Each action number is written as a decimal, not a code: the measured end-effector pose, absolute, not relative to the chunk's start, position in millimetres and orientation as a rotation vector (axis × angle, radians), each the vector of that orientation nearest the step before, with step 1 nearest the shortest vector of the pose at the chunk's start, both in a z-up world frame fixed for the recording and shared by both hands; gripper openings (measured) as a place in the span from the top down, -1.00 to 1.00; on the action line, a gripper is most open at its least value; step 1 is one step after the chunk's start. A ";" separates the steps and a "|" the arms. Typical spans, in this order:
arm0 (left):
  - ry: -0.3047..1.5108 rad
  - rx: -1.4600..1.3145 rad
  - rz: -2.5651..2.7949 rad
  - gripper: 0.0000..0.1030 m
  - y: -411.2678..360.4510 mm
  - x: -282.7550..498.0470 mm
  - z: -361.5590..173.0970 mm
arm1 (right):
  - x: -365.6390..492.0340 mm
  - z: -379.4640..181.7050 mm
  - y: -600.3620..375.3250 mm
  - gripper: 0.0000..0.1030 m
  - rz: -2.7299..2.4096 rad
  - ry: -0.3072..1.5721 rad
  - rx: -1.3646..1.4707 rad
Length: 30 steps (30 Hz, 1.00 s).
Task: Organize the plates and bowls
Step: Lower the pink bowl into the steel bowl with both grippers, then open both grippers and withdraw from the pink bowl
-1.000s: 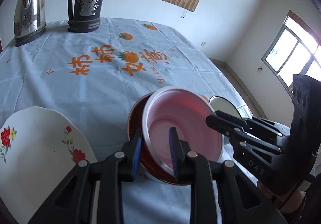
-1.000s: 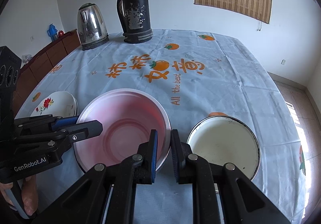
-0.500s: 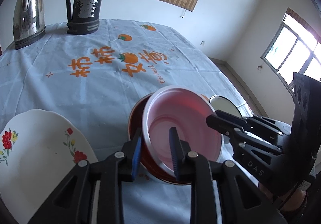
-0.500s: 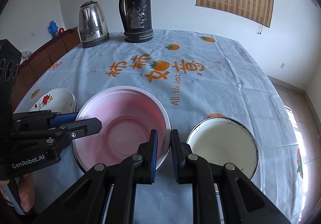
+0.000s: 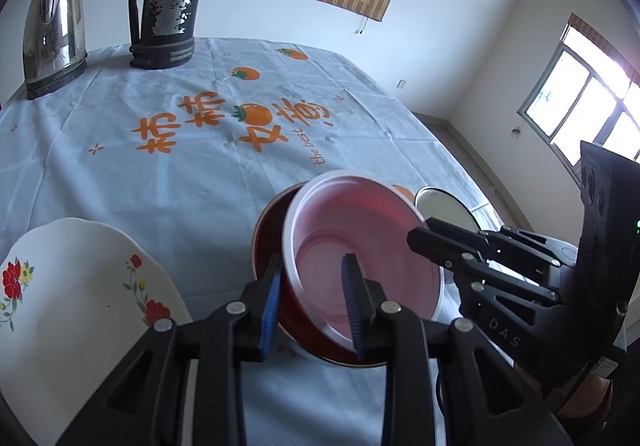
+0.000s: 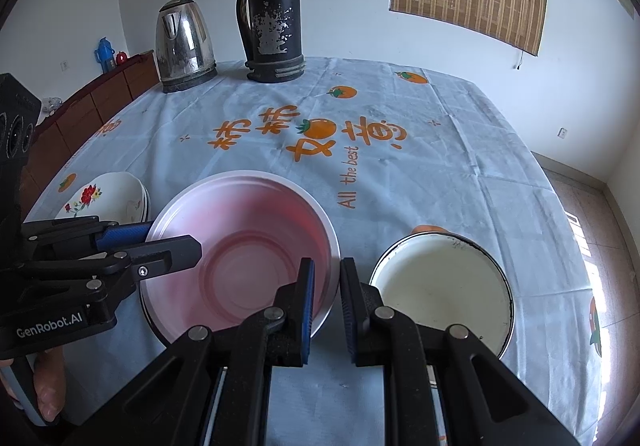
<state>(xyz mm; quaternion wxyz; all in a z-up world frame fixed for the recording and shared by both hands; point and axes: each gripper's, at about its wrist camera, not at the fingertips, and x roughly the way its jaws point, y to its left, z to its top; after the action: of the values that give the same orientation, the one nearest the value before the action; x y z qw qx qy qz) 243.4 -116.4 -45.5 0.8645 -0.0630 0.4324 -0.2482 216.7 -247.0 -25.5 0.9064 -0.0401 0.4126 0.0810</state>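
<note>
A pink bowl with a red outside (image 5: pixel 360 246) (image 6: pixel 248 258) is held between both grippers, tilted, low over the tablecloth. My left gripper (image 5: pixel 312 302) is shut on its left rim, one finger inside and one outside; it shows at the left of the right wrist view (image 6: pixel 160 242). My right gripper (image 6: pixel 325 304) is shut on its right rim; it shows at the right of the left wrist view (image 5: pixel 436 242). A white enamel bowl (image 6: pixel 442 286) (image 5: pixel 444 204) sits to the right. White flowered plates (image 5: pixel 80 306) (image 6: pixel 104 196) lie to the left.
A steel kettle (image 6: pixel 184 46) (image 5: pixel 54 34) and a tall black thermos (image 6: pixel 272 12) (image 5: pixel 168 2) stand at the far side of the table. The tablecloth (image 6: pixel 400 174) has orange print. A wooden cabinet (image 6: pixel 80 110) is beyond the table's left edge.
Both grippers keep their hold on the pink bowl. The views have shifted slightly, as if the bowl has risen a little.
</note>
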 end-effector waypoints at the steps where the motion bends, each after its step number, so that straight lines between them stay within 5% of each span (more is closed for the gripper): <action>1: 0.907 -0.134 -0.522 0.41 -116.0 243.6 -45.3 | 217.0 -25.9 -247.0 0.70 0.167 0.853 -0.083; 13: 0.876 -0.153 -0.534 0.08 -110.0 241.5 -38.1 | 216.5 -26.6 -245.8 0.70 0.177 0.856 -0.097; 19: 0.868 -0.150 -0.524 0.07 -108.2 242.5 -37.5 | 216.0 -26.0 -244.8 0.70 0.181 0.851 -0.101; 20: 0.862 -0.138 -0.506 0.02 -108.0 242.5 -36.9 | 215.7 -25.9 -244.6 0.70 0.181 0.850 -0.103; 22: 0.841 -0.110 -0.449 -0.41 -106.3 242.3 -36.4 | 215.9 -26.6 -244.4 0.70 0.178 0.851 -0.104; 30: 0.883 -0.083 -0.391 -0.44 -102.5 249.5 -47.5 | 213.2 -23.8 -248.8 0.68 0.152 0.822 -0.088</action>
<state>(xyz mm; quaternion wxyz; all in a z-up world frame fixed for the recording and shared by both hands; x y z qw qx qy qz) 249.5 -102.5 -47.5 0.8848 -0.0401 0.4245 -0.1878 213.2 -248.8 -23.8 0.9129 -0.0428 0.3990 0.0740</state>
